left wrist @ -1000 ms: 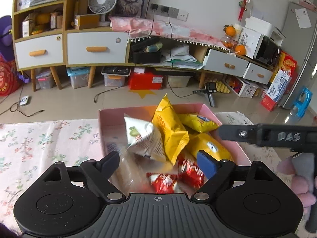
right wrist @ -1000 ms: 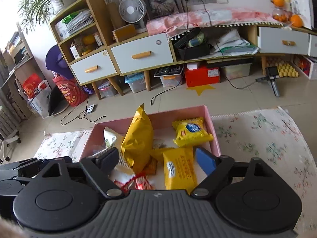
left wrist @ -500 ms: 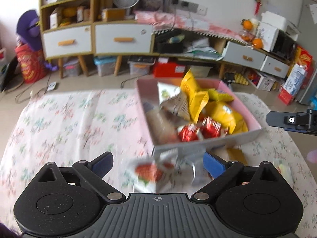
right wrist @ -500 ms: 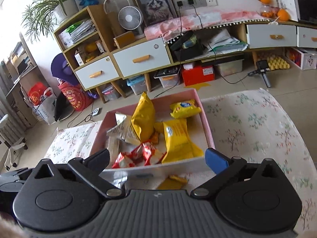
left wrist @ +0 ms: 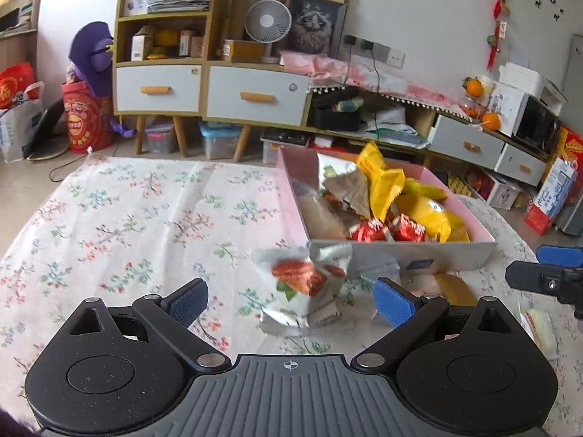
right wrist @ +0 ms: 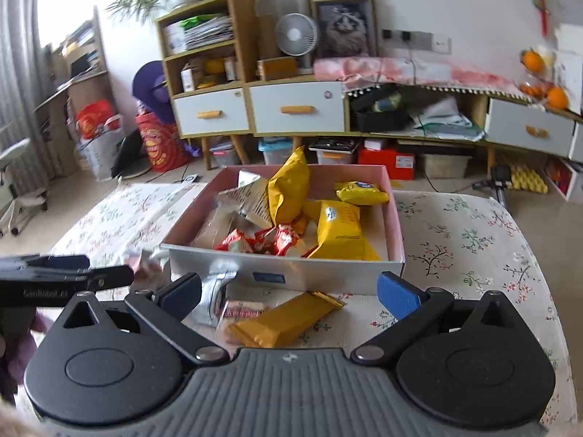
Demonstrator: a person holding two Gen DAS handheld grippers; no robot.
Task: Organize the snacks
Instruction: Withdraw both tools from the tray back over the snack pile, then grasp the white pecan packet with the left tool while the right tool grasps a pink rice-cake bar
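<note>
A pink box (left wrist: 400, 255) (right wrist: 291, 269) on the floral tablecloth holds yellow bags (right wrist: 339, 229), red packets (right wrist: 255, 242) and silver bags. A white packet with a red picture (left wrist: 302, 287) lies on the cloth in front of the box, between the fingers of my open left gripper (left wrist: 289, 300). A yellow bar (right wrist: 284, 322), a small pink packet (right wrist: 242, 309) and a silver packet (right wrist: 213, 291) lie in front of the box, between the fingers of my open right gripper (right wrist: 289, 293). Neither gripper holds anything.
The table (left wrist: 127, 225) has a floral cloth and rounded edges. Beyond it stand cabinets with drawers (left wrist: 255, 96), storage bins on the floor and a fan (left wrist: 267, 22). The other gripper shows at the right edge of the left wrist view (left wrist: 546, 276).
Both grippers have pulled back and up from over the box to the table in front of it. Loose packets outside the box have come into view.
</note>
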